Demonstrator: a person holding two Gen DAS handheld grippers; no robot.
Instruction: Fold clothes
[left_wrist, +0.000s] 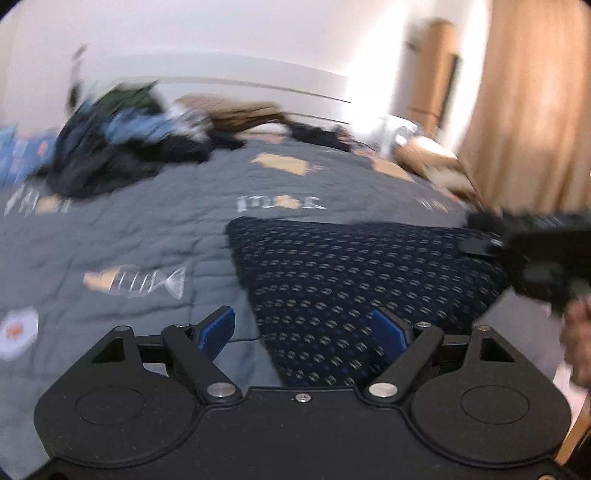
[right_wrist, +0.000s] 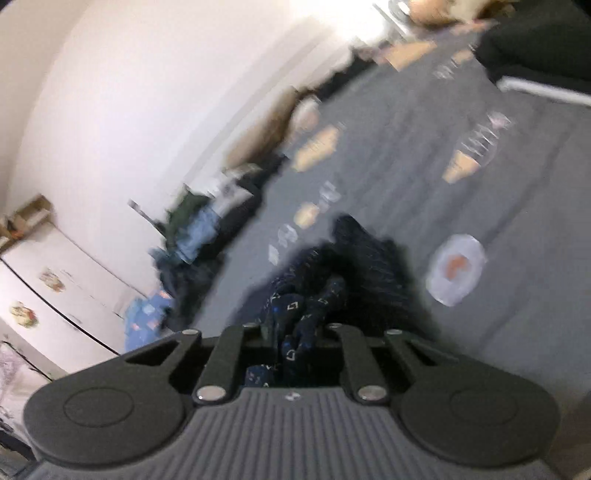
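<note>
The left tool (left_wrist: 304, 328) hovers over the bed with its blue fingers (left_wrist: 218, 328) spread wide, gripping nothing; beneath and ahead of it lies a dark navy patterned garment (left_wrist: 351, 273), spread flat on the grey bedspread (left_wrist: 147, 229) printed with fish and plates; the right tool (right_wrist: 295, 332) is closed on a bunched fold of the same garment, its fingertips hidden in the cloth; in the left view it appears at the garment's far right edge, beside a hand (left_wrist: 578, 343); a blurred pile of clothes (left_wrist: 122, 147) sits well apart near the wall; an orange curtain (left_wrist: 535, 110) hangs to the right.
</note>
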